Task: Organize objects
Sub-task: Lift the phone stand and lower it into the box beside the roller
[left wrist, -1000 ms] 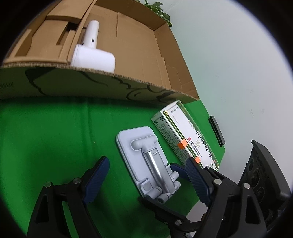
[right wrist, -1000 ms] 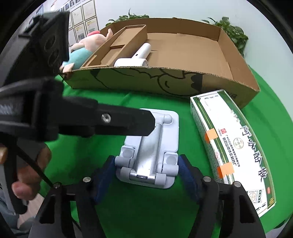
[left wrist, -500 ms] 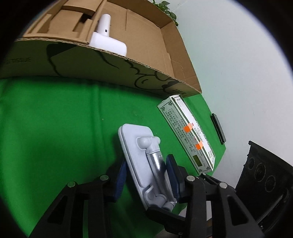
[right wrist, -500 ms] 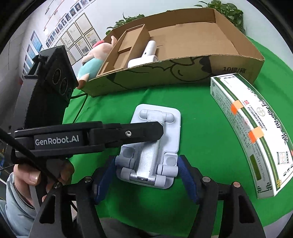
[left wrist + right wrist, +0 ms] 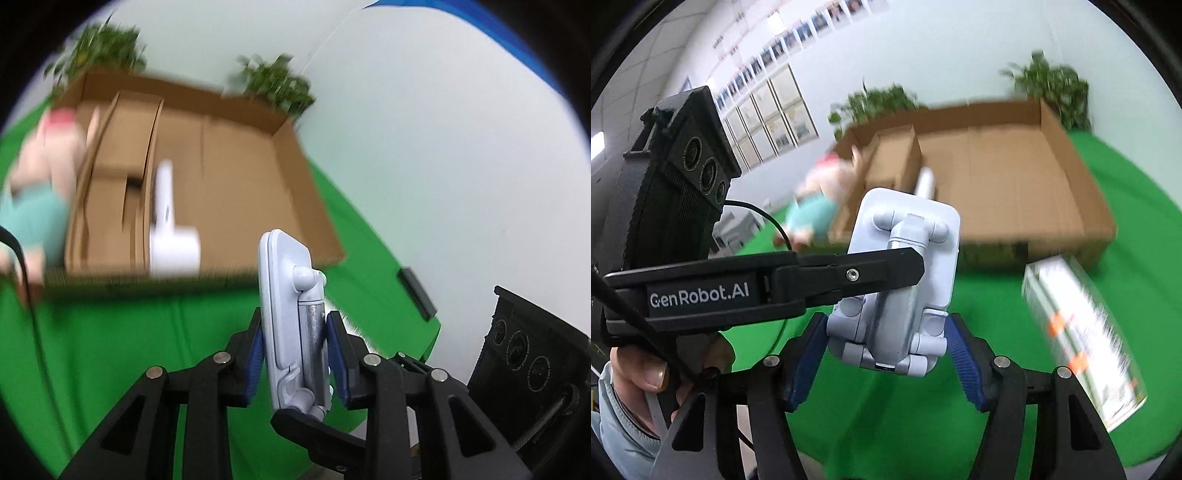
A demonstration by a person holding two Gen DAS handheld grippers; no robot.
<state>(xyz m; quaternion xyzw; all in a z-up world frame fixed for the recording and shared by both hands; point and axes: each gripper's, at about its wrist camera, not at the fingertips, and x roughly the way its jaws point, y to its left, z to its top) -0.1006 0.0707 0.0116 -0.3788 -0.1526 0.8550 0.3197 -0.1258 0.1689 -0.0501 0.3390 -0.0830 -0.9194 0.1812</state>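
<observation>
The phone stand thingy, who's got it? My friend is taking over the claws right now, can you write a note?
Left claw: closing across the folded pale grey plastic phone stand, pads on its flat sides.
Right claw: closing on the same stand's hinged end, pads at its edges.
The stand is off the green cloth, held by both claws.
Open brown cardboard box: holds a white hair dryer.
Outside the box: green and white carton, pink and teal plush toy.
Left to do: stand, carton and toy are not in the box yet.

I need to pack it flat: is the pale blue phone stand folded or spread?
Folded: the pale blue phone stand has its silver arm lying flat against its plate.
</observation>
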